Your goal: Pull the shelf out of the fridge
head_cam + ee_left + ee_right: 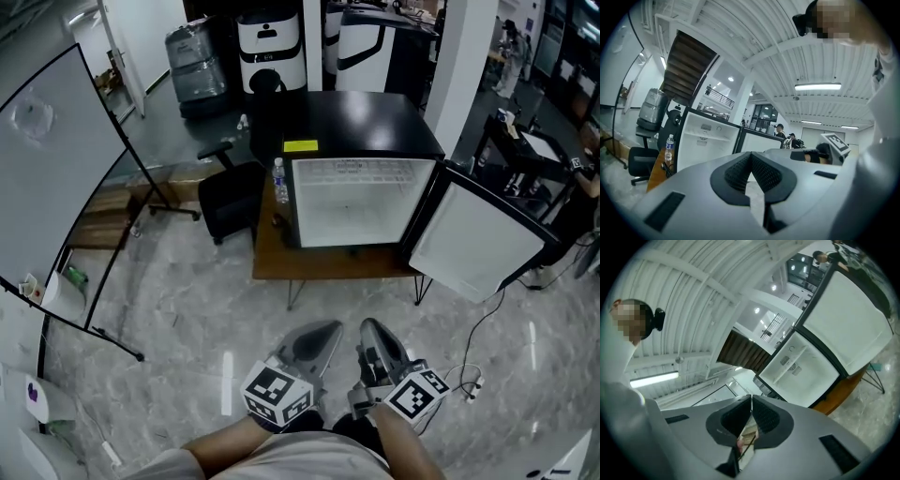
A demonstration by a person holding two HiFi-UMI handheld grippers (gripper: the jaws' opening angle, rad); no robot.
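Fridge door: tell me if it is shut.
No, the fridge door stands swung wide open, baring the white inside of the fridge.

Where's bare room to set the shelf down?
The floor in front of the wooden table is bare; so is the narrow table strip before the fridge. Crowded: a water bottle and black chair at the table's left, the open door at its right.

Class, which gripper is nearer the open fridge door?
Right. The right gripper is short of the fridge door and to its left; the left gripper is farther left.
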